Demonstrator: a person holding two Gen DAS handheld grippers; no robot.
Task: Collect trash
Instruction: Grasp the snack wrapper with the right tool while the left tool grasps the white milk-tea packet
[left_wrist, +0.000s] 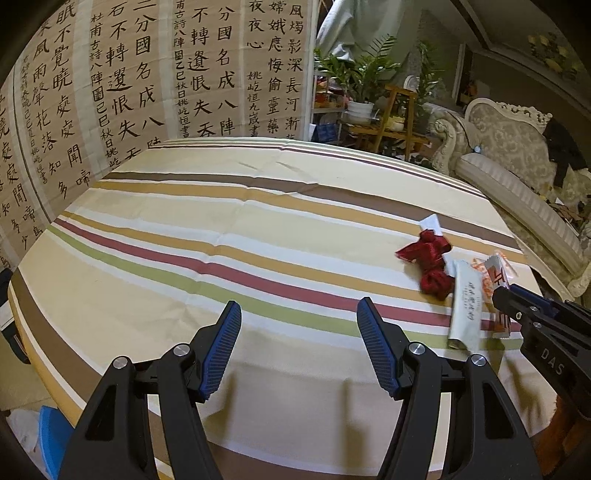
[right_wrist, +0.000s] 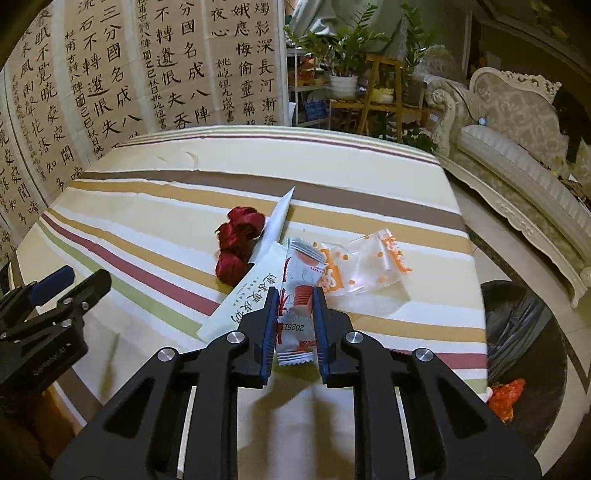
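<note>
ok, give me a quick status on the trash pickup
Left hand-held gripper open, empty, over bare cloth. Right hand-held gripper closing around the red-and-white wrapper. Clear orange-dotted wrapper and chopstick sleeve alongside. Nothing blocking.

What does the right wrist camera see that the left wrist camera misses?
Only the right wrist view shows the bin with a black bag on the floor and the clear orange-dotted wrapper laid out whole. Only the left wrist view shows the left gripper wide open over bare tablecloth. Both show the red ribbon, the white sleeve and the right gripper around an orange-and-white packet.
</note>
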